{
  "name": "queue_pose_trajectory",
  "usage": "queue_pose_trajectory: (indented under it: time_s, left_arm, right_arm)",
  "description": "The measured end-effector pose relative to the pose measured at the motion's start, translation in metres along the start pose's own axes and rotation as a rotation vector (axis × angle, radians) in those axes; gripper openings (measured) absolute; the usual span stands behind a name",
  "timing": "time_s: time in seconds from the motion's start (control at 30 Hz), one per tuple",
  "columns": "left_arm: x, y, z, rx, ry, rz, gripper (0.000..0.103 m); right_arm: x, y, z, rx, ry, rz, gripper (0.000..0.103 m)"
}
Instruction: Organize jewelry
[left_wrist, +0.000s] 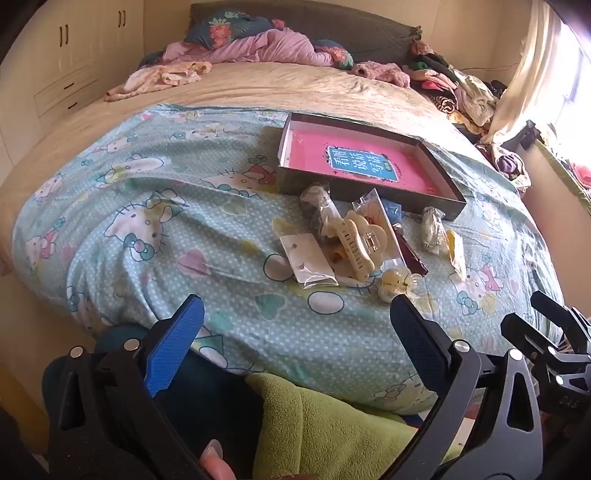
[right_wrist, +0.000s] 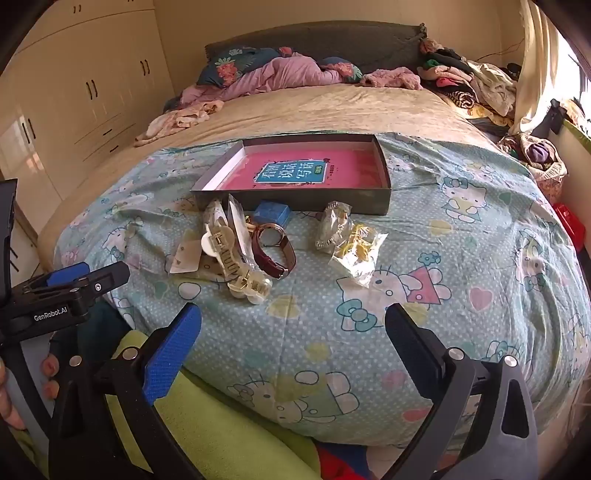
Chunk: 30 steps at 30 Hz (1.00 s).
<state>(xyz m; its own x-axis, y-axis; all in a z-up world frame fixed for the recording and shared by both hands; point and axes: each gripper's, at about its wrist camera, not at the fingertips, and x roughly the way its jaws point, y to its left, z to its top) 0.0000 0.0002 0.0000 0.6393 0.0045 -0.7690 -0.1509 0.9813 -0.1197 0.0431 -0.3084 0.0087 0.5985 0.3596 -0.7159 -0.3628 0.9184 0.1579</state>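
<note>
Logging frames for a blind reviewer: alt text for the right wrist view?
Open right claw hovers at the bed's edge before a jewelry pile: cream hair clip, brown-strapped watch, plastic packets. Behind them sits a shallow box with a pink interior.

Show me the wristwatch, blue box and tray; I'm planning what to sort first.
wristwatch (right_wrist: 271, 236), right wrist view, on its dial.
blue box (right_wrist: 273, 212), right wrist view, on its top face.
tray (right_wrist: 295, 201), right wrist view, on its near wall.
</note>
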Motion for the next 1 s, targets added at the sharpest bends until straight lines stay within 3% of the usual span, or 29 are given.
queue_pose_trajectory:
  time_s: [0.47,1.0]
  left_arm:
    - [-0.008,0.003,0.012,0.026,-0.02,0.008,0.095]
    - [-0.009,-0.004,0.002,0.043,-0.032,0.013,0.095]
  right_arm:
    - [-0.004,0.008,0.002,-0.033,-0.01,-0.005,0.099]
    - [-0.006,0.009,0.001,-0.037,-0.014,-0.007,0.099]
